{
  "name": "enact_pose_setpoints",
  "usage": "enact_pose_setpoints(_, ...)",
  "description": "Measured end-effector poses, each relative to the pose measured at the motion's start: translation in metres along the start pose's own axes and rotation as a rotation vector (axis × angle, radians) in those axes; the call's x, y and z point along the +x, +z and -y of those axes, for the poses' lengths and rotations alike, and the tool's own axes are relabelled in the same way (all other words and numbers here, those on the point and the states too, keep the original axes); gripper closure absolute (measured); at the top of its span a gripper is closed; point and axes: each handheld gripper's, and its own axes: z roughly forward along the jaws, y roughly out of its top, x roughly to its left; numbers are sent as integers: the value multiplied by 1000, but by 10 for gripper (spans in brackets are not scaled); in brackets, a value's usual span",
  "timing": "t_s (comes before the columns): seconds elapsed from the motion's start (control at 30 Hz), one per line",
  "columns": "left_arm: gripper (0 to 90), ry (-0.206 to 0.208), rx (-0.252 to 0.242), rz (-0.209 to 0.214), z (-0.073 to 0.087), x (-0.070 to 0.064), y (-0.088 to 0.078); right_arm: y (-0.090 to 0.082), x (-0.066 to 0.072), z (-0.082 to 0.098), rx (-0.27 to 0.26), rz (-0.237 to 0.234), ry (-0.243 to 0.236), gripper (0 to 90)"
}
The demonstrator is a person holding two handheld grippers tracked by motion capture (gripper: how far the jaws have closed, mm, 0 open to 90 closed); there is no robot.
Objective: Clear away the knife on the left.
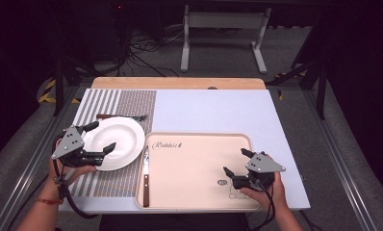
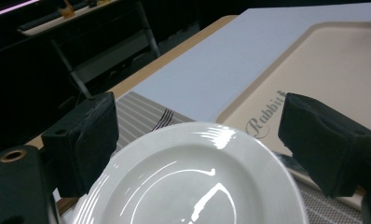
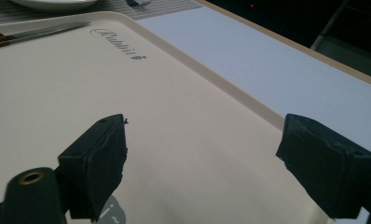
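Your left gripper [image 1: 99, 136] gapes wide around the near-left rim of the white plate [image 1: 118, 140], gripping nothing; whether its jaws touch the rim is unclear. Your right gripper [image 1: 236, 162], wide open and empty, hovers over the tray's [image 1: 194, 168] near-right corner. The fork [image 1: 122, 116] is half hidden behind the plate.

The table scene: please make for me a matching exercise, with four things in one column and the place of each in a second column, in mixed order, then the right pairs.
Things:
1. plate
2. knife
3. fork
4. right gripper

Places:
A. on the mat, beyond the plate
B. over the tray's near right part
C. along the tray's left edge
D. on the mat, between the left gripper's open jaws

Pairs: 1-D, 2-C, 3-A, 4-B
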Motion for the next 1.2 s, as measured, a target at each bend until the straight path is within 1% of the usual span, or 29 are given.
enact_pose_setpoints(0.07, 131, -5, 16, -15, 3, 4, -2, 0, 0, 0, 2, 2, 5, 157)
enact_pose_setpoints(0.13, 131, -12, 11, -17, 5, 7, -3, 1, -1, 0, 4, 0, 10, 157)
enact_pose_setpoints(0.17, 131, -26, 10, -14, 7, 11, -5, 1, -1, 0, 4, 0, 10, 157)
enact_pose_setpoints(0.23, 124, -27, 18, -30, 10, 15, -6, 1, 0, 0, 9, 1, 3, 161)
enact_pose_setpoints(0.27, 121, -40, 21, -29, 12, 17, -7, 1, 0, 0, 8, 3, 0, 160)
enact_pose_setpoints(0.37, 114, -40, 30, -51, 16, 22, -9, 1, -1, 0, 6, 3, 2, 156)
enact_pose_setpoints(0.43, 109, -52, 33, -57, 19, 25, -10, 1, -1, 0, 6, 5, 8, 153)
enact_pose_setpoints(0.47, 110, -57, 43, -67, 21, 28, -11, 1, -1, 0, 5, 4, 9, 150)
enact_pose_setpoints(0.53, 109, -61, 42, -75, 23, 31, -12, 2, -2, 0, 7, 4, 13, 150)
enact_pose_setpoints(0.6, 109, -63, 60, -87, 27, 35, -12, 2, -1, 0, 8, 4, 14, 150)
enact_pose_setpoints(0.67, 109, -81, 71, -98, 31, 40, -13, 3, -2, 0, 11, 3, 16, 150)
enact_pose_setpoints(0.77, 109, -94, 85, -118, 37, 47, -14, 4, -3, 1, 15, 2, 21, 149)
enact_pose_setpoints(0.8, 110, -97, 90, -130, 39, 50, -14, 5, -3, 2, 17, 3, 24, 149)
enact_pose_setpoints(0.9, 114, -118, 99, -134, 44, 55, -14, 5, -5, 3, 18, 6, 31, 149)
enact_pose_setpoints(0.97, 114, -117, 117, -145, 47, 57, -14, 4, -4, 3, 18, 6, 36, 149)
enact_pose_setpoints(1.0, 114, -124, 124, -146, 49, 59, -14, 4, -4, 3, 17, 7, 33, 149)
enact_pose_setpoints(1.07, 122, -129, 125, -148, 51, 61, -15, 4, -3, 2, 18, 10, 28, 150)
enact_pose_setpoints(1.1, 122, -123, 131, -151, 52, 62, -15, 4, -3, 2, 20, 11, 26, 150)
enact_pose_setpoints(1.13, 122, -108, 141, -162, 53, 63, -15, 4, -3, 2, 20, 12, 27, 150)
enact_pose_setpoints(1.2, 122, -125, 152, -159, 56, 65, -16, 5, -4, 2, 24, 15, 30, 150)
